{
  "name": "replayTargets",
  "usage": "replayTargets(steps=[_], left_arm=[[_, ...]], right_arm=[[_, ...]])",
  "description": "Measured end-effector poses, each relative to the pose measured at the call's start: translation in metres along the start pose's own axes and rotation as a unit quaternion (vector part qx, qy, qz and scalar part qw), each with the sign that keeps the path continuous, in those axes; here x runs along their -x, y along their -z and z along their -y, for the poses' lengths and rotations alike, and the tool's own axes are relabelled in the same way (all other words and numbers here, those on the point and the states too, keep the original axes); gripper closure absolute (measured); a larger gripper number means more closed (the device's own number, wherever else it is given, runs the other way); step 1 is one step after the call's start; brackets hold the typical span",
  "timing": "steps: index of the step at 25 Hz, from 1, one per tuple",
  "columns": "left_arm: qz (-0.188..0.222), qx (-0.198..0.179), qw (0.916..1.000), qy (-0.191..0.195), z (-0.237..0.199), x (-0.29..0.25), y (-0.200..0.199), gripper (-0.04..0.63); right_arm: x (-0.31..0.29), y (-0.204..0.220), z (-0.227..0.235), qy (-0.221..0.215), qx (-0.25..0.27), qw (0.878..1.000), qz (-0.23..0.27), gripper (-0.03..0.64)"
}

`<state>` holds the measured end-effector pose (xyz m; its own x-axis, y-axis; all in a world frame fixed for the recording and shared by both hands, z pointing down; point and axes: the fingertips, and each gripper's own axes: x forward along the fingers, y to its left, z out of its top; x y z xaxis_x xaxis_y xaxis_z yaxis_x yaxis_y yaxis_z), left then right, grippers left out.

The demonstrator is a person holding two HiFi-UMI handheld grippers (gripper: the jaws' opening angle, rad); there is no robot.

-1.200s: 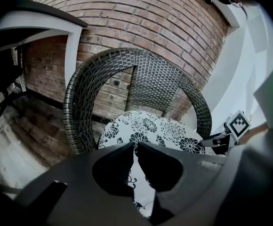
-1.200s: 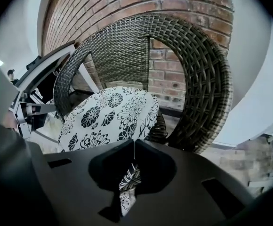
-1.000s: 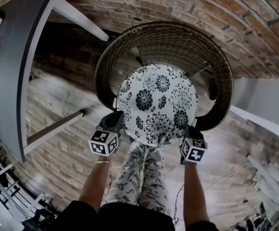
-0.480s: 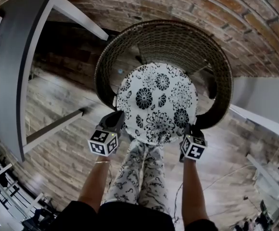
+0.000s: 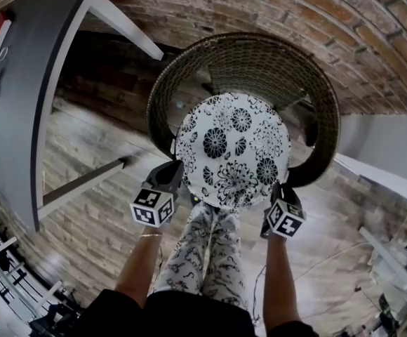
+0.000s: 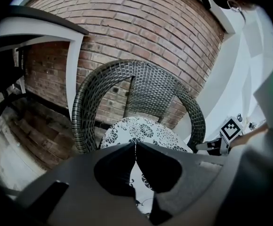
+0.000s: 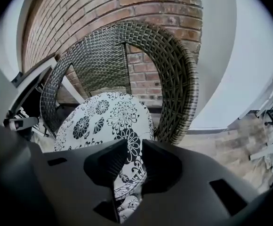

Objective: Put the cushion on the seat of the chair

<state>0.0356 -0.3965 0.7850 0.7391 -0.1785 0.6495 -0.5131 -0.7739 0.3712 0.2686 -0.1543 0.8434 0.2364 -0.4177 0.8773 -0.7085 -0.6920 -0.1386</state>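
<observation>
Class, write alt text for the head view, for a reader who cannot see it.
From above, a person holds a round black-and-white floral cushion by its near edge, left tool and right tool each clamped on it, over a round wicker chair. A brick wall stands behind, a grey table at left.
</observation>
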Motion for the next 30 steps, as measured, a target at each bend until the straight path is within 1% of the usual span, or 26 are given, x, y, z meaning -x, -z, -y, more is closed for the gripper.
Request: replayTargets(steps=[5, 8, 10, 15, 17, 21, 23, 27, 30], left_arm=[[0.010, -0.005, 0.9999, 0.003, 0.003, 0.012, -0.008, 0.586], [0.017, -0.009, 0.9998, 0.007, 0.006, 0.019, -0.015, 0.586], [0.022, -0.011, 0.9996, 0.011, 0.008, 0.024, -0.019, 0.586], [0.034, -0.016, 0.9991, 0.021, 0.015, 0.038, -0.030, 0.586], [0.038, -0.022, 0.9987, 0.024, 0.018, 0.044, -0.035, 0.586], [0.050, -0.042, 0.9973, 0.034, 0.027, 0.057, -0.050, 0.586], [0.057, -0.050, 0.9963, 0.040, 0.033, 0.064, -0.058, 0.586], [0.076, -0.067, 0.9939, 0.043, 0.043, 0.081, -0.076, 0.586], [0.090, -0.066, 0.9927, 0.046, 0.051, 0.095, -0.086, 0.586]], right_arm=[[0.012, -0.004, -0.017, -0.023, -0.008, 1.000, 0.011, 0.525], [0.025, -0.022, -0.030, -0.029, -0.009, 0.999, 0.035, 0.547], [0.034, -0.032, -0.039, -0.034, -0.004, 0.998, 0.050, 0.574], [0.059, -0.052, -0.059, -0.045, 0.009, 0.995, 0.084, 0.597], [0.070, -0.059, -0.065, -0.045, 0.015, 0.994, 0.098, 0.613], [0.090, -0.069, -0.075, -0.050, 0.021, 0.991, 0.122, 0.617], [0.100, -0.074, -0.081, -0.055, 0.032, 0.989, 0.135, 0.617], [0.124, -0.090, -0.100, -0.067, 0.073, 0.982, 0.163, 0.617], [0.142, -0.100, -0.111, -0.075, 0.089, 0.976, 0.185, 0.617]])
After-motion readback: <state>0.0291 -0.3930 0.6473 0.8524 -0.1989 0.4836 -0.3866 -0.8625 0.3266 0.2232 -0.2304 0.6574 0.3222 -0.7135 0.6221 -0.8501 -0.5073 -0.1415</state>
